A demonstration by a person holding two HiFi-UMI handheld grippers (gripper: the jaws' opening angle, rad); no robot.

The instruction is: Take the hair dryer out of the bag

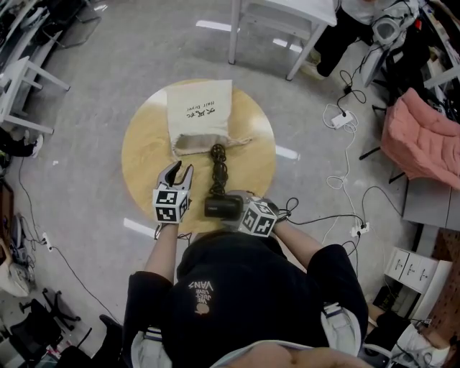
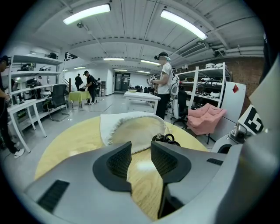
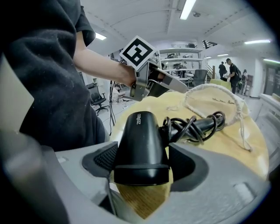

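A black hair dryer (image 1: pixel 223 207) lies outside the bag at the near edge of the round wooden table (image 1: pixel 144 154). Its coiled cord (image 1: pixel 218 169) runs toward the mouth of the beige cloth bag (image 1: pixel 199 115), which lies flat at the far side. My right gripper (image 3: pixel 142 153) is shut on the hair dryer (image 3: pixel 142 140), with a pad on each side of the barrel. My left gripper (image 1: pixel 182 169) is just left of the cord, open and holding nothing. In the left gripper view my left gripper (image 2: pixel 141 159) points at the bag (image 2: pixel 135 129) and the cord (image 2: pixel 165 138).
White chair legs (image 1: pixel 280 21) stand beyond the table. A pink cushioned seat (image 1: pixel 424 136) is at the right. Cables and a power strip (image 1: pixel 341 118) lie on the floor to the right. White racks (image 1: pixel 18 79) stand at the left. A person (image 2: pixel 164 83) stands behind the table.
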